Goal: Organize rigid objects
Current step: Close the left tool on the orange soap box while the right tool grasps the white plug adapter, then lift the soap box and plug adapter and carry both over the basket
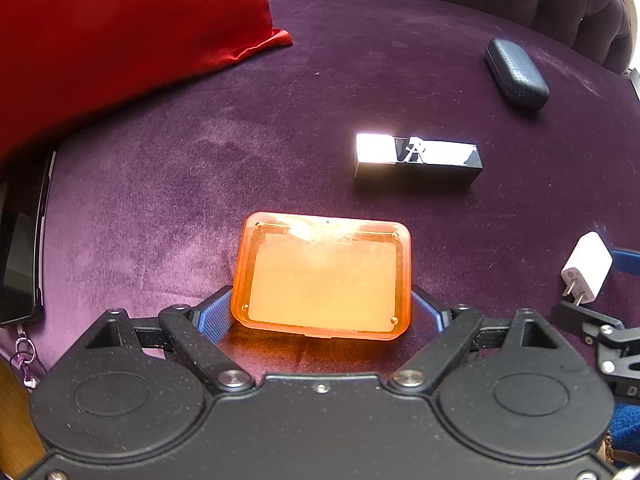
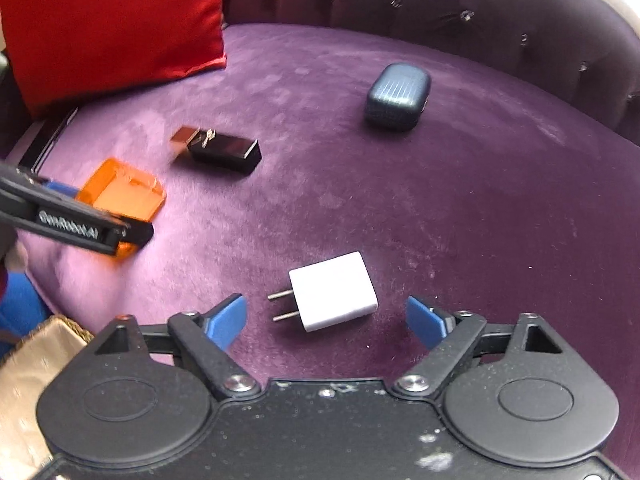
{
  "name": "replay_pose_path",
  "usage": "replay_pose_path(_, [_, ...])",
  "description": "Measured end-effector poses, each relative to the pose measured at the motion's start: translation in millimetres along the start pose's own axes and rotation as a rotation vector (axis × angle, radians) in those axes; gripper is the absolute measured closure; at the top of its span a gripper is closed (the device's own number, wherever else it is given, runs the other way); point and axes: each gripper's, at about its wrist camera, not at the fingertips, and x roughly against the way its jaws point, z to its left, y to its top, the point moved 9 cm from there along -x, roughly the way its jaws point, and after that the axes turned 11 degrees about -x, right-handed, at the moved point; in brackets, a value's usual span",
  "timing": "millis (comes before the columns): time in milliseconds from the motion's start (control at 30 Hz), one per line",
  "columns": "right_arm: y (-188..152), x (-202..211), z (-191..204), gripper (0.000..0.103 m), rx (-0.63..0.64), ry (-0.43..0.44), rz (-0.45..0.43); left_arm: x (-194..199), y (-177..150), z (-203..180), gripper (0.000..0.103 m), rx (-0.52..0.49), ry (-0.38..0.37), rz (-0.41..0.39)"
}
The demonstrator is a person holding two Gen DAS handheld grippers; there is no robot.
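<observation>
An orange translucent box [image 1: 324,276] lies on the purple velvet seat [image 1: 200,160], between the blue pads of my left gripper [image 1: 322,312], which grips its near edge. It also shows in the right wrist view [image 2: 120,192], held by the left gripper [image 2: 120,232]. A white plug adapter [image 2: 334,292] lies between the spread fingers of my open right gripper [image 2: 324,320], not touched. It also shows in the left wrist view [image 1: 586,268]. A black glossy box [image 1: 418,158] and a dark case [image 1: 516,74] lie farther back.
A red cushion [image 1: 120,32] rests at the back left. A black phone [image 1: 22,248] lies at the seat's left edge. The tufted backrest [image 2: 440,8] curves around the rear. A beige fabric item [image 2: 28,380] sits at the near left.
</observation>
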Motion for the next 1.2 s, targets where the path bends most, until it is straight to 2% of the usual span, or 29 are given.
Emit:
replay_pose_path(100, [0.2, -4.7, 1.3, 0.029, 0.004, 0.010, 0.001, 0.2, -0.1, -0.2, 0.019, -0.004, -0.001, -0.003])
replay_pose_path(167, [1.0, -2.4, 3.1, 0.044, 0.005, 0.025, -0.003, 0.7, -0.1, -0.7, 0.019, -0.005, -0.004, -0.007])
replay_pose_path(433, [7.6, 11.7, -12.4, 0.045, -0.188, 0.058, -0.040, 17.0, -0.1, -7.4, 0.019, -0.016, -0.015, -0.039])
replay_pose_path(667, [-3.0, 49.6, -16.2, 0.045, -0.365, 0.102, -0.108, 53.7, -9.1, -14.6, 0.019, -0.034, -0.005, -0.091])
replay_pose_path(900, [-33.9, 95.8, 9.8, 0.045, -0.404, 0.140, -0.148, 90.5, -42.6, -22.2, 0.019, -0.036, -0.004, -0.122])
replay_pose_path(1033, [-62.3, 120.9, 27.3, 0.045, -0.404, 0.147, -0.158, 111.1, -70.7, -28.6, 0.019, -0.051, 0.012, -0.145])
replay_pose_path(1200, [-100.6, 143.0, 44.3, 0.045, -0.393, 0.134, -0.154, 128.8, -103.6, -36.3, 0.019, -0.050, -0.006, -0.160])
